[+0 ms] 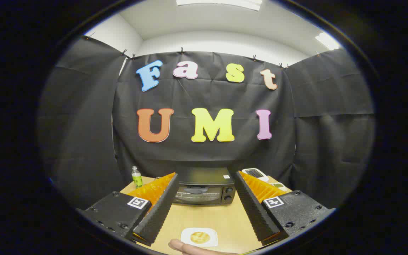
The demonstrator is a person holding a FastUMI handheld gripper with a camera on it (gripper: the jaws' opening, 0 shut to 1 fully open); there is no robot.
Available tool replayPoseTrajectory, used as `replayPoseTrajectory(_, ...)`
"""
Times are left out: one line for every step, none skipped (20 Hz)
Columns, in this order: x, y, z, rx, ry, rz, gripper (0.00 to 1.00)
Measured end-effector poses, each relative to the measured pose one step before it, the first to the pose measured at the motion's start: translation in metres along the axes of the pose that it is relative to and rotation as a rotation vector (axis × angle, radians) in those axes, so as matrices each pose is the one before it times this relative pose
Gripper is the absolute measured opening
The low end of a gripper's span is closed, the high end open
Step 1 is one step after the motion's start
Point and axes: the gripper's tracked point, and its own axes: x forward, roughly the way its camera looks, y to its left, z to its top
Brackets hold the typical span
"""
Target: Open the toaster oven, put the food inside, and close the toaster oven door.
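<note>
A black toaster oven [204, 186] stands at the back of the wooden table [204, 216], its glass door closed and two knobs on its right side. Nearer to me a small round golden pastry [200, 237] lies on a white square plate [211, 241]. My gripper [206, 179] hovers above the table, open wide with nothing between its fingers. The oven shows in the gap between the fingertips, well beyond them. The plate lies below and between the fingers, close to the table's front edge.
A small green-labelled bottle [136, 177] stands left of the oven. A white device [255, 173] and a small white object [278, 185] sit to the oven's right. A person's hand [186, 248] rests at the table's front edge next to the plate.
</note>
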Motion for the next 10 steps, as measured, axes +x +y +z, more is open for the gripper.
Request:
replayPoseTrajectory(-0.0001, 0.00051, 0.00037, -0.00188, -0.00056, -0.00168, 1.0)
replayPoseTrajectory(0.00092, -0.00027, -0.00096, -0.00246, 0.00172, -0.00218, 1.0)
replayPoseTrajectory(0.00029, -0.00009, 0.00018, -0.00535, 0.0012, 0.0, 1.0)
replayPoseTrajectory(0.00024, 0.00122, 0.00052, -0.00323, -0.00298, 0.00048, 1.0)
replayPoseTrajectory(-0.00001, -0.00102, -0.00117, -0.00248, -0.0006, -0.0059, 1.0)
replayPoseTrajectory(0.00022, 0.00017, 0.00007, -0.00098, 0.00038, 0.0012, 1.0)
replayPoseTrajectory(0.00102, 0.00117, -0.00177, 0.0028, 0.00407, 0.00369, 1.0)
replayPoseTrajectory(0.00092, -0.00054, -0.00176, 0.00346, 0.00572, 0.0015, 1.0)
replayPoseTrajectory(0.00074, 0.00007, -0.00134, 0.00573, 0.0077, 0.00231, 1.0)
replayPoseTrajectory(0.00283, -0.00028, -0.00103, 0.00658, 0.00759, 0.00216, 1.0)
